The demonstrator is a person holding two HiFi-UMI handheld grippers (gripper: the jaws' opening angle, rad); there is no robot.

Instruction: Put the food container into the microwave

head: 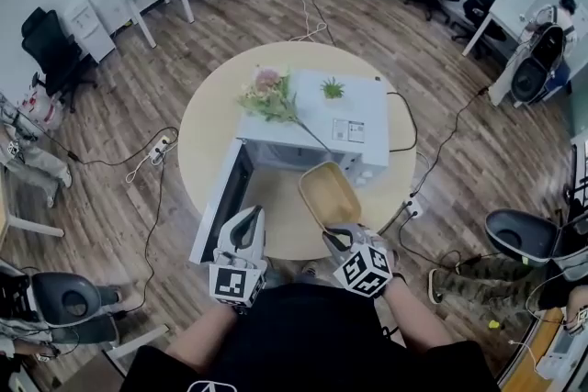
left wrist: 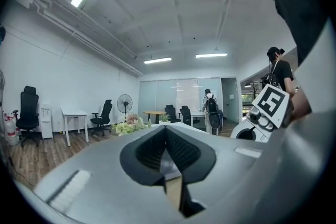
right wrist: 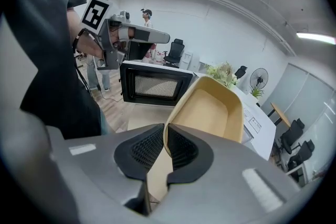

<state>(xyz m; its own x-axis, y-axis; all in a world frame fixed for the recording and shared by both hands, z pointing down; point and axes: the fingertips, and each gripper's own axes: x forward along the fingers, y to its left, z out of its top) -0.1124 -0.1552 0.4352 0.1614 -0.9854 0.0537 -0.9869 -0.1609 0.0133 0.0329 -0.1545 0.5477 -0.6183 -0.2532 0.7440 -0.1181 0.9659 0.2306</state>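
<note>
The tan food container [head: 329, 194] hangs tilted over the table's near edge, in front of the white microwave [head: 354, 110]. My right gripper [head: 338, 237] is shut on its near rim. In the right gripper view the two pads pinch the container's wall [right wrist: 210, 110] at the gripper [right wrist: 165, 139]. The microwave door [head: 220, 202] stands swung open to the left, and its mesh window [right wrist: 155, 86] shows in that view too. My left gripper [head: 244, 223] hovers near the door's front end, shut and holding nothing; its jaws [left wrist: 167, 139] meet, pointing out over the room.
A bunch of flowers [head: 268, 95] and a small green plant [head: 332, 88] sit on the microwave's top. The round wooden table [head: 207, 124] carries it all. Cables and a power strip [head: 162, 147] lie on the floor, and office chairs and people stand around the room's edges.
</note>
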